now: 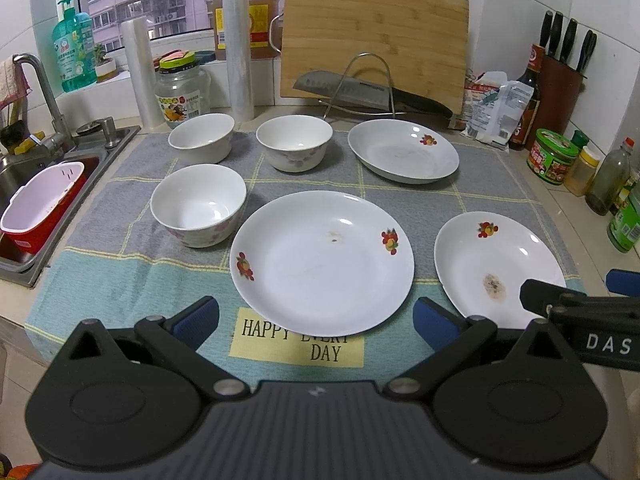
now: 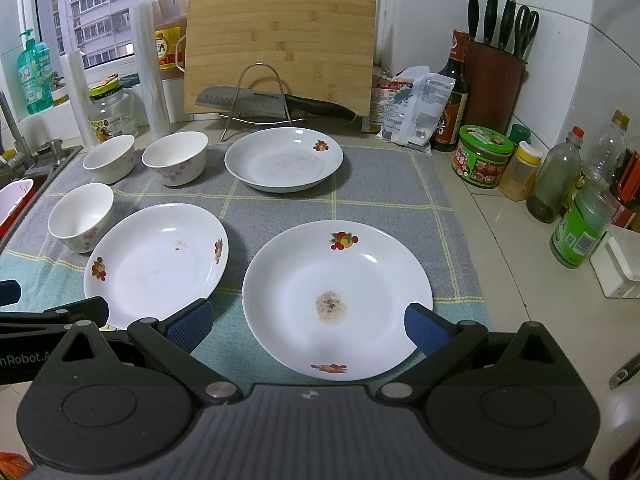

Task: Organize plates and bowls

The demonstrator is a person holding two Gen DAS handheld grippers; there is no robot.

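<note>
Spread singly over grey-and-teal checked cloth [image 1: 120, 272]: three white fruit-print plates [image 1: 322, 260], three white floral bowls [image 1: 199, 205], unstacked. Left gripper [image 1: 316, 322] and right gripper [image 2: 306, 322] agape, empty, poised before nearest plates.

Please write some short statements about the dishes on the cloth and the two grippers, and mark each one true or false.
1. Three bowls and three plates lie on the cloth. True.
2. Two bowls are stacked together. False: each bowl stands alone.
3. The left gripper holds a plate. False: it is open and holds nothing.
4. The plate in front of the right gripper has a brown stain in its middle. True.
5. A knife rests on the wire rack before the cutting board. True.
6. The right gripper is shut. False: it is open.
</note>
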